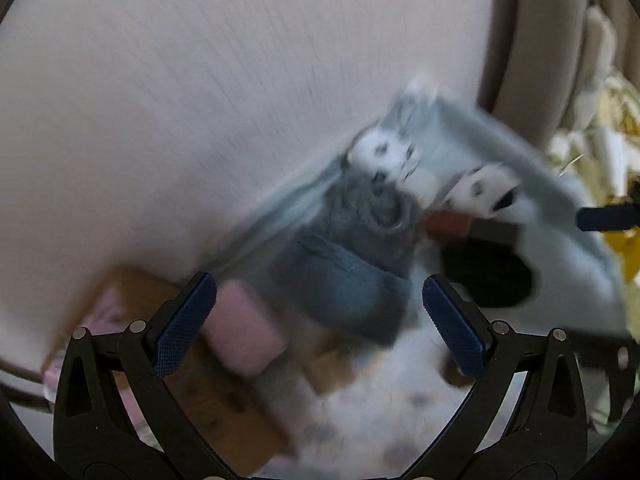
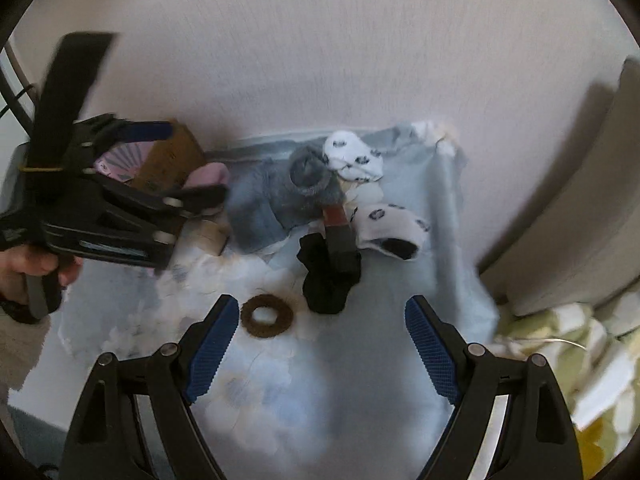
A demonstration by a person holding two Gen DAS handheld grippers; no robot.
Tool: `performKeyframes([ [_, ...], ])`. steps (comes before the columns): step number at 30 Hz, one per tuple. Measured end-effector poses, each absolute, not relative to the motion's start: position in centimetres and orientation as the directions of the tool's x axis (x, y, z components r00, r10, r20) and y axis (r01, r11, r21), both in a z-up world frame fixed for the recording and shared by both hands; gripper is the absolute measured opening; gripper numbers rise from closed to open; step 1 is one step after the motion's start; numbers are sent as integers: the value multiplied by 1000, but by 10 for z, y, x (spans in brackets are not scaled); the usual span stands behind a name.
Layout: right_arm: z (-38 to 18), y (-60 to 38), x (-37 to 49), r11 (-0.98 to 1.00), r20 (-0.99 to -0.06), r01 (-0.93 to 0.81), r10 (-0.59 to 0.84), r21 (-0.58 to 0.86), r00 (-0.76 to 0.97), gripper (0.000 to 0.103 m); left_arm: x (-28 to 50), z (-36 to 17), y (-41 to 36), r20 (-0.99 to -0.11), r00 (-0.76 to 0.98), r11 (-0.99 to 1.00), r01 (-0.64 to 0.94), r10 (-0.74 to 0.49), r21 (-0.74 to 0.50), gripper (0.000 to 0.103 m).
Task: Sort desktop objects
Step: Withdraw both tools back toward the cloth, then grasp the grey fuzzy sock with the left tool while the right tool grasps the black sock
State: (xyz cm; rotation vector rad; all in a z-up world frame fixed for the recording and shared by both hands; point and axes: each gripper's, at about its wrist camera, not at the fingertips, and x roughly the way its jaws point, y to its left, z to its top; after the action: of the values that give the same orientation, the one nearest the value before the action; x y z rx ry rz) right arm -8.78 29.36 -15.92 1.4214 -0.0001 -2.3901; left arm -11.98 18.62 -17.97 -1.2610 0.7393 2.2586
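1. The left gripper [image 1: 316, 320] has its two blue fingers spread wide with nothing between them. In the left view it sits low in the middle of the frame, and that picture is smeared and blurry.

2. The right gripper [image 2: 322, 350] is spread wide too and holds nothing. It hangs above the pale blue cloth [image 2: 448, 216].

3. Just past the left fingers lies a grey sock [image 1: 352, 256], in the middle of the left view. I think this is the thing to grab. Slide one finger on each side of its fat part, then squeeze slowly.

4. A pink sock [image 1: 248, 332] lies just left of it, by a brown cardboard box [image 2: 176, 160]. Do not pinch both at once.

5. In the right view, two white spotted socks [image 2: 354, 156] sit in the upper middle, a black sock [image 2: 328, 280] lies under them, and a brown hair ring [image 2: 266, 316] lies near the left blue finger.

6. Socks are floppy, so lift the grey one straight up so it does not drag the cloth.
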Motion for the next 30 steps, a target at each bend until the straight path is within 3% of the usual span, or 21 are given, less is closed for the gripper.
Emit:
performKeyframes([
  [4, -199, 288, -97, -931, -834, 299, -329, 209, -442, 83, -129, -208, 193, -880, -461, -761, -609, 112, 222, 103],
  [10, -215, 277, -100, -929, -833, 339, -304, 151, -462, 82, -139, -222, 195, -884, -449, -772, -606, 133, 192, 103],
  [14, -219, 275, -107, -927, -830, 345, -303, 143, -468, 75, -143, -229, 192, -896, -418, -784, -602, 149, 151, 101],
  [18, -222, 275, -114, -933, -830, 327, -296, 147, -472, 56, -140, -227, 187, -892, -413, -783, -609, 182, 122, 81],
  [22, -220, 275, -115, -942, -832, 308, -276, 135, -481, 26, -139, -219, 179, -885, -417, -792, -602, 206, 100, 53],
  [25, -217, 276, -113, -947, -828, 292, -271, 137, -490, 17, -139, -213, 173, -883, -411, -796, -600, 226, 75, 40],
  [30, -207, 275, -102, -949, -824, 284, -267, 135, -500, 14, -129, -196, 164, -874, -419, -797, -600, 245, 64, 35],
])
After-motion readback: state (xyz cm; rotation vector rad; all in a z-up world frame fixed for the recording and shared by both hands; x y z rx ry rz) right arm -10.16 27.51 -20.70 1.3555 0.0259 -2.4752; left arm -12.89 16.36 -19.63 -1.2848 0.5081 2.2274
